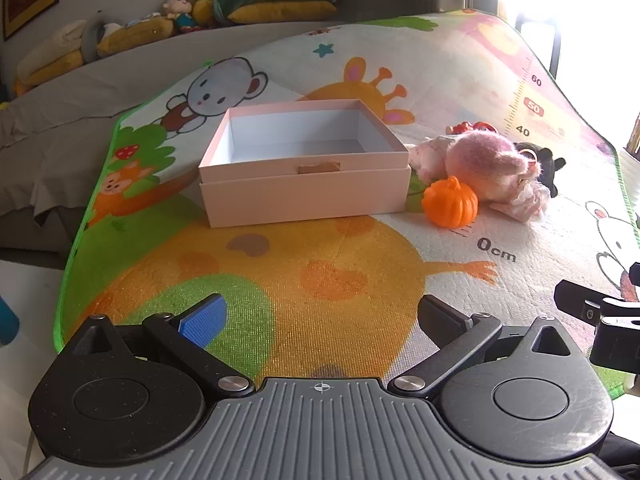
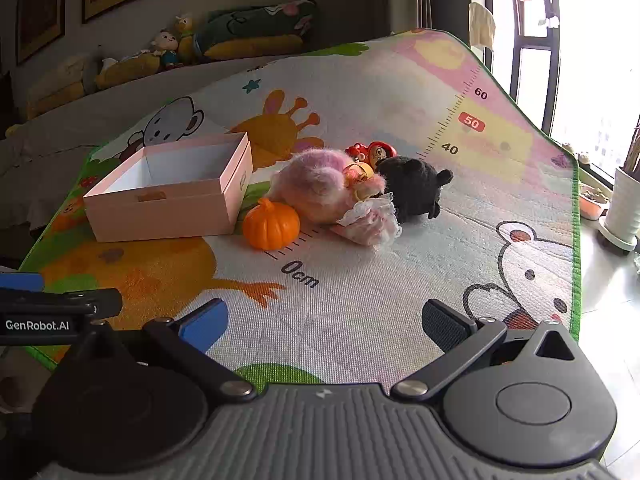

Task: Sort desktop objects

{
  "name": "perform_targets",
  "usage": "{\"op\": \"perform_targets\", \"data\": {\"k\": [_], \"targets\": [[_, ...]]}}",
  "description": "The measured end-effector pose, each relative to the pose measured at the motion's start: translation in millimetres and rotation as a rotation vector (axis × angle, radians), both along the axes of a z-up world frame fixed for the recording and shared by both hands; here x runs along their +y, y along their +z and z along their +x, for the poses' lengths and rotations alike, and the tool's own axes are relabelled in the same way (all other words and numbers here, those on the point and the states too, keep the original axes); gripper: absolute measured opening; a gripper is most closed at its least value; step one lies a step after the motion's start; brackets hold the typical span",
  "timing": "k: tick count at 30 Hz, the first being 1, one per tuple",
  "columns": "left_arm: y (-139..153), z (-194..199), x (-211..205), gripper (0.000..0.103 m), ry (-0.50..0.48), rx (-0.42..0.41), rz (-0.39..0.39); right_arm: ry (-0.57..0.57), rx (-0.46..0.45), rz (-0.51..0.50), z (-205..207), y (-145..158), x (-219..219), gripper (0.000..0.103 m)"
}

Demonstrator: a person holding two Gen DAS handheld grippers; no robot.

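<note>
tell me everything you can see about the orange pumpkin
The pumpkin is small, glossy and bright orange, like moulded plastic, with rounded ribs and a short curled stem on top. It sits upright on the play mat, just off the pink box's front right corner, near the printed ruler's zero mark. The pink plush doll lies right behind it, possibly touching.

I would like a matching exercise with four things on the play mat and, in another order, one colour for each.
Things:
1. box
2. pumpkin
3. round plush toy
4. fluffy doll

Colours:
a. black
b. pink and purple fur
c. orange
d. pale pink outside, white inside

Pairs: 1-d, 2-c, 3-a, 4-b
</note>
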State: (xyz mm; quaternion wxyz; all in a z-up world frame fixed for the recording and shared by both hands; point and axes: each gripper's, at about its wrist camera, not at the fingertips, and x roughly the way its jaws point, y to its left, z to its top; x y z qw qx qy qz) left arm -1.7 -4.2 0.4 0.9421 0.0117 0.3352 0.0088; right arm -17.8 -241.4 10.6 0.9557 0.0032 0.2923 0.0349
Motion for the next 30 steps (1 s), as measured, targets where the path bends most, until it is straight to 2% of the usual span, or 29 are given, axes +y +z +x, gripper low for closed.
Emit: {"op": "perform_targets", "data": {"k": [30], "targets": [[2.8,-1.1,-0.4,0.103,0.0,-0.006,-0.009,-0.006,-0.009,0.001,-2.3,1.0,-1.6,0.103]]}}
